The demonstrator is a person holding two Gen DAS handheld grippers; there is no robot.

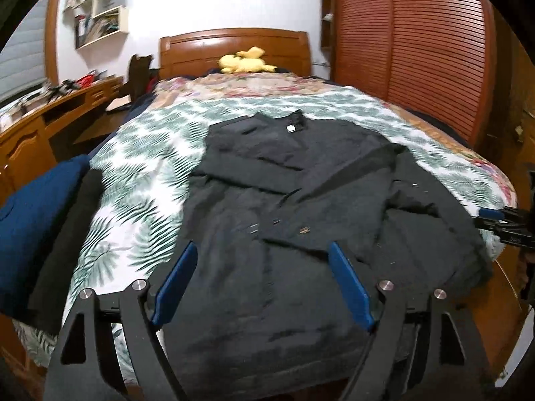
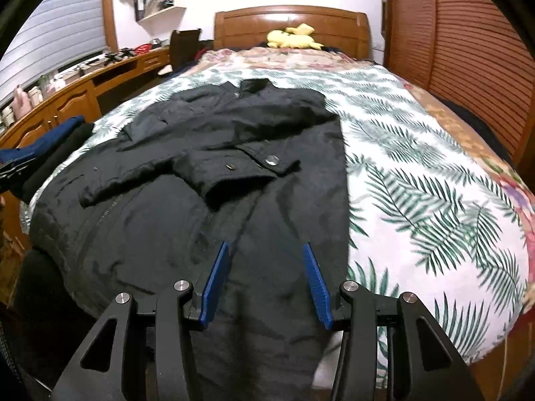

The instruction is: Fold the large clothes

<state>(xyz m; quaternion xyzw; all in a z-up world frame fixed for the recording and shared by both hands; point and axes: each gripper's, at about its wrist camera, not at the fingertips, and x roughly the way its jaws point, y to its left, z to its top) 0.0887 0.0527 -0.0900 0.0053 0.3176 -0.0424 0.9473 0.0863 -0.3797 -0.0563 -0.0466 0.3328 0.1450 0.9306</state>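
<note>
**Left wrist view: black jacket spread on the bed, both tongs apart above its hem**

A black jacket (image 1: 267,207) lies flat on the leaf-print bedspread (image 1: 147,153), collar toward the wooden headboard (image 1: 234,46), hem at the near edge of the bed. Both sleeves are folded across the chest; a buttoned cuff (image 2: 267,163) rests on top. The cloth is wrinkled but lies in one layer toward the hem.

The left tongs (image 1: 264,284) hang over the lower jacket, blue pads wide apart, gripping nothing. The right tongs (image 2: 267,280) are likewise spread, empty, above the jacket's right-hand hem.

To the jacket's right, bare bedspread runs to the bed's edge. On its left, a folded stack of dark blue and black clothes (image 1: 43,220) sits near the edge. A yellow plush toy (image 1: 244,61) lies by the headboard.
</note>
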